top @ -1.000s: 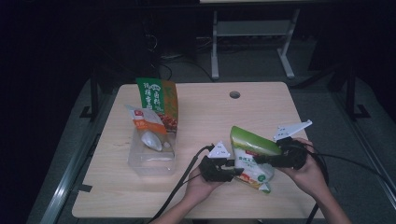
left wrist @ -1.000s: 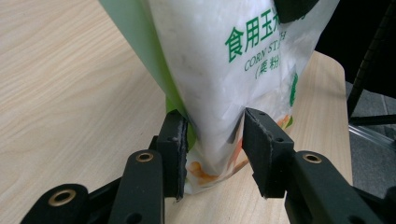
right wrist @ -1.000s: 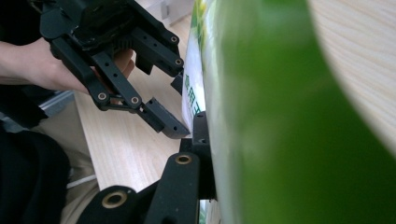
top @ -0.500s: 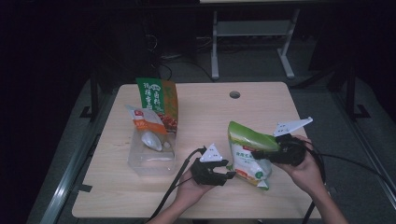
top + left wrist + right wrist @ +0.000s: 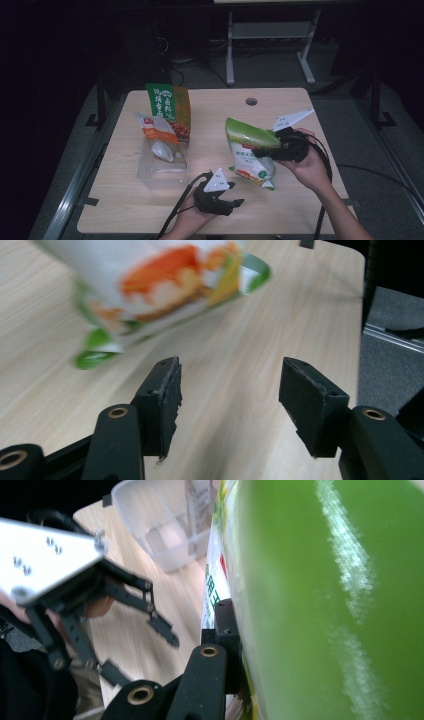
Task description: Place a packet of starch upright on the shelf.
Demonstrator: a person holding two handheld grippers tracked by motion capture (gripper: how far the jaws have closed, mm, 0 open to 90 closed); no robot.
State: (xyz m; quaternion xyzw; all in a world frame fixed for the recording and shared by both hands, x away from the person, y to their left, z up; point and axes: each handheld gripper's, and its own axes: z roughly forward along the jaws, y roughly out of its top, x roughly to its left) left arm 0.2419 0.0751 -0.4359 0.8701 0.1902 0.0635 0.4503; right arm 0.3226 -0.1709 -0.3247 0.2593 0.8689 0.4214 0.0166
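Green snack bag (image 5: 250, 150), clamped by right gripper (image 5: 272, 152) above table (image 5: 300, 210) near its front edge, should be kept level and carried to clear bin (image 5: 160, 172); left gripper (image 5: 235, 202), jaws just opened, nothing between them, kept clear.

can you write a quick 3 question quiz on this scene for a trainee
1. True or false: the left gripper grips the green bag.
2. Which gripper holds the green bag? A left, B right.
3. Fill in: the two other packets stand in a clear plastic ____.

Key: 1 false, its jaws are apart with nothing between them, and have just been opening. 2 B. 3 box.
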